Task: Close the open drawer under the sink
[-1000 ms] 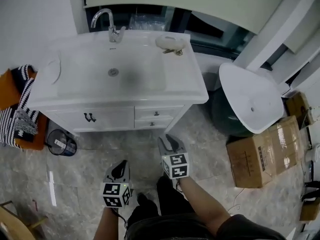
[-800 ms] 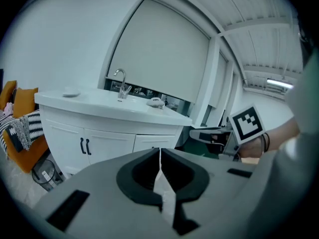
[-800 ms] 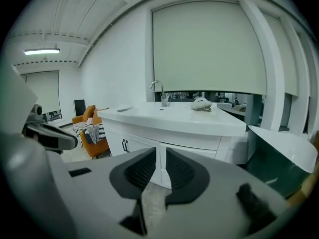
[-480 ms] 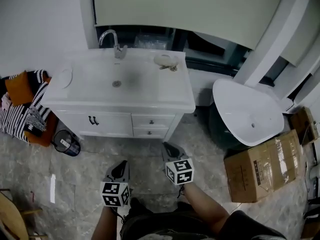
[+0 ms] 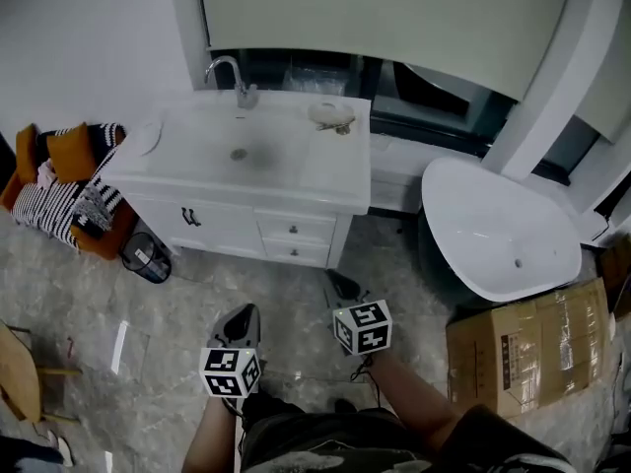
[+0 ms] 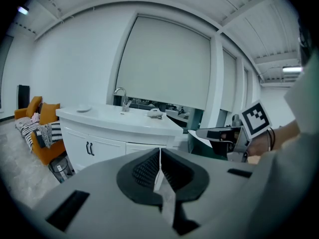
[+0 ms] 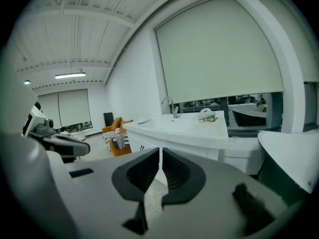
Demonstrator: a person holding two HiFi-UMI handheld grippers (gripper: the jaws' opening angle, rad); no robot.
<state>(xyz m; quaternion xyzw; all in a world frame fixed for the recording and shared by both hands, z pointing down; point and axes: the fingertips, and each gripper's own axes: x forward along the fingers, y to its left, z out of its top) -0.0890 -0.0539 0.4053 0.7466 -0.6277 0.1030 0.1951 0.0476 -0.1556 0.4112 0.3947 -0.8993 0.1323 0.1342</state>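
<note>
The white sink cabinet stands against the far wall, with the basin on top. Its two small drawers sit flush with the cabinet front, and none stands out. Both grippers hover over the floor, well short of the cabinet. My left gripper is shut with nothing in it, and it points at the cabinet. My right gripper is closing; its pads meet at the tips with nothing between them. In the right gripper view the cabinet lies ahead, a good step away.
A white tub-like fixture and a cardboard box stand at the right. A small bin sits by the cabinet's left corner. An orange seat with striped cloth is further left. A wooden chair is at the near left.
Both grippers have drawn back from the cabinet and risen, and the cabinet now looks smaller and farther. The right jaws have come together. The drawers look flush in all frames.
</note>
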